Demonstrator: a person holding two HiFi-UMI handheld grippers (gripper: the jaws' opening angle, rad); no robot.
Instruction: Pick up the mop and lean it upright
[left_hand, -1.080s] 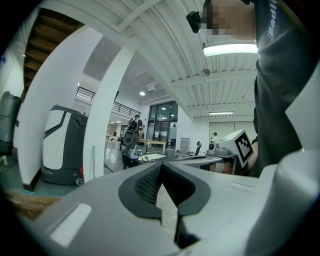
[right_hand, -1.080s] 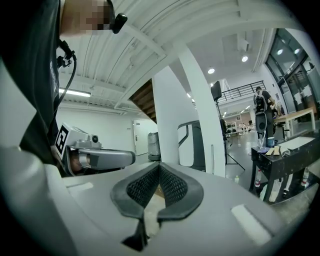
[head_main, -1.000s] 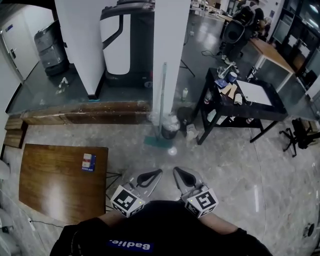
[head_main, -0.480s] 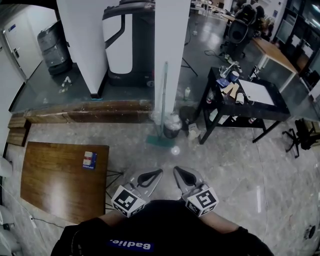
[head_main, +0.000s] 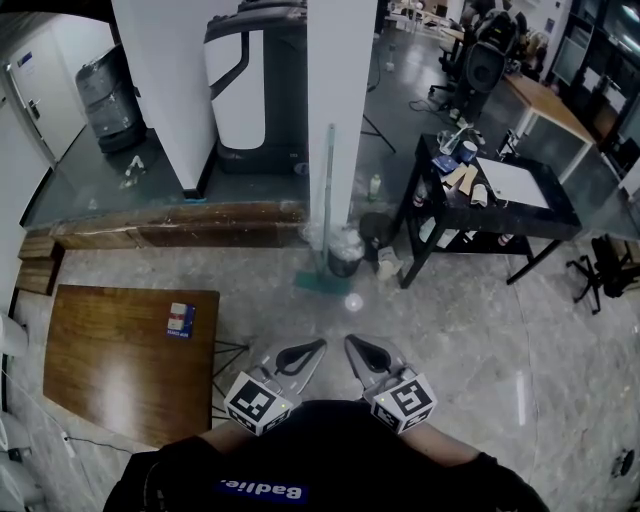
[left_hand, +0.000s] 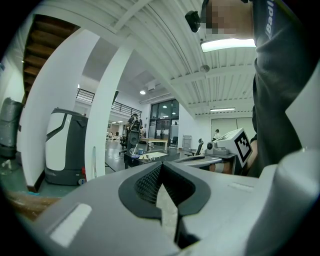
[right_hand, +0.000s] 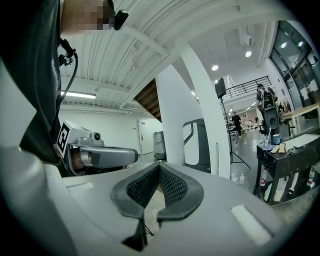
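The mop is seen propped upright against the white pillar, its head at the pillar's foot. The left gripper and right gripper are held pinched together, empty, well short of the pillar — the mop could be toppled sideways by a careless nudge.

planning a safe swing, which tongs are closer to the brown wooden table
Left. The left tongs sit just right of the wooden table; the right tongs lie farther right, beyond them.

Ceiling strip lights lit the room evenly; the polished floor carried glare streaks. Gripper views bulged, corners black; far background perhaps slightly soft.
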